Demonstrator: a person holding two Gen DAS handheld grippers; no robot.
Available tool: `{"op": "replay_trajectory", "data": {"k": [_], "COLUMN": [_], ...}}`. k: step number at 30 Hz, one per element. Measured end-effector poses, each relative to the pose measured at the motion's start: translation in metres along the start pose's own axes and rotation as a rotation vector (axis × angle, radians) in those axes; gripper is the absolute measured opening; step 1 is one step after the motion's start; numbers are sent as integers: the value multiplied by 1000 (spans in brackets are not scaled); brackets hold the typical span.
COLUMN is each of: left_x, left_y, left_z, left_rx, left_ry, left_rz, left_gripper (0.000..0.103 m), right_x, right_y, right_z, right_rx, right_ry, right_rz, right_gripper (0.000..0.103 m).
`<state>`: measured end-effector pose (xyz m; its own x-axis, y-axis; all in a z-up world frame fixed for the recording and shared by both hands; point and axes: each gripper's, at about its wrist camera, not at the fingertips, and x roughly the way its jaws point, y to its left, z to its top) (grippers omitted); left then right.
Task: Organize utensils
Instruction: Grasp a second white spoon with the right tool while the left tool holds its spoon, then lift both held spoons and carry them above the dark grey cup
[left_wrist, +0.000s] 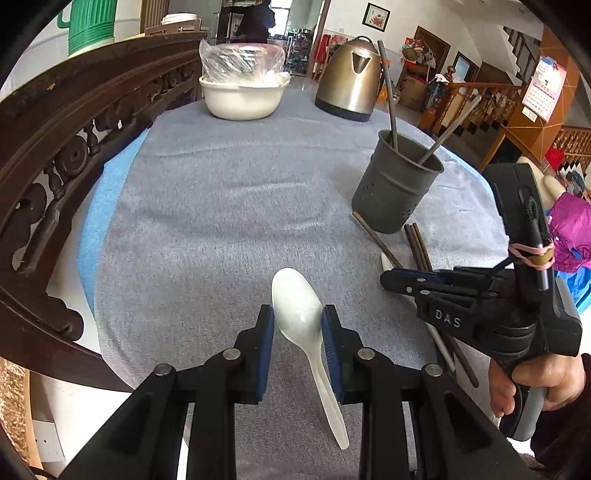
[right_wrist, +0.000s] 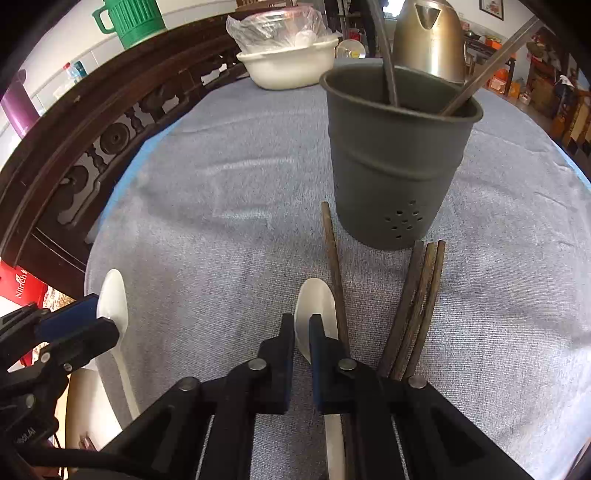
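A white plastic spoon (left_wrist: 297, 310) lies on the grey cloth between the jaws of my left gripper (left_wrist: 297, 320), which is open around its bowl. A second white spoon (right_wrist: 320, 306) lies under my right gripper (right_wrist: 302, 332), whose jaws stand close together over its bowl; I cannot tell if they grip it. Several dark wooden chopsticks (right_wrist: 419, 302) lie beside it. A dark grey utensil holder (right_wrist: 397, 155) stands upright ahead with two chopsticks in it; it also shows in the left wrist view (left_wrist: 395, 182). The right gripper (left_wrist: 391, 280) shows in the left wrist view.
A white bowl (left_wrist: 242, 98) covered in plastic and a metal kettle (left_wrist: 351, 81) stand at the table's far end. A carved dark wooden chair back (left_wrist: 66, 147) borders the table on the left. A green jug (right_wrist: 129, 18) stands beyond it.
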<state>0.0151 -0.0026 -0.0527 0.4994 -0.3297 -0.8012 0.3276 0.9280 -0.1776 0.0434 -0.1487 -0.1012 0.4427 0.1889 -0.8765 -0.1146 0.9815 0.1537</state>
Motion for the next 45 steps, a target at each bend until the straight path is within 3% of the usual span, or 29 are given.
{"op": "replay_trajectory", "data": {"k": [14, 31, 39, 45], "left_x": [-18, -36, -46, -52], "left_y": [-3, -21, -28, -28], "left_z": [12, 19, 23, 21], "left_rx": [11, 48, 65, 70], "left_ry": [-65, -115, -142, -156], "left_rz": [-22, -53, -91, -104], "left_gripper": [28, 28, 28, 28], "right_x": [-53, -112, -124, -119], "right_y": [-32, -69, -74, -75], "right_z": [-3, -11, -12, -17], "right_rx": [186, 303, 317, 329], "right_ry": [-155, -292, -320, -294], "right_rz": [271, 405, 443, 474], "right_gripper": [6, 6, 6, 6]}}
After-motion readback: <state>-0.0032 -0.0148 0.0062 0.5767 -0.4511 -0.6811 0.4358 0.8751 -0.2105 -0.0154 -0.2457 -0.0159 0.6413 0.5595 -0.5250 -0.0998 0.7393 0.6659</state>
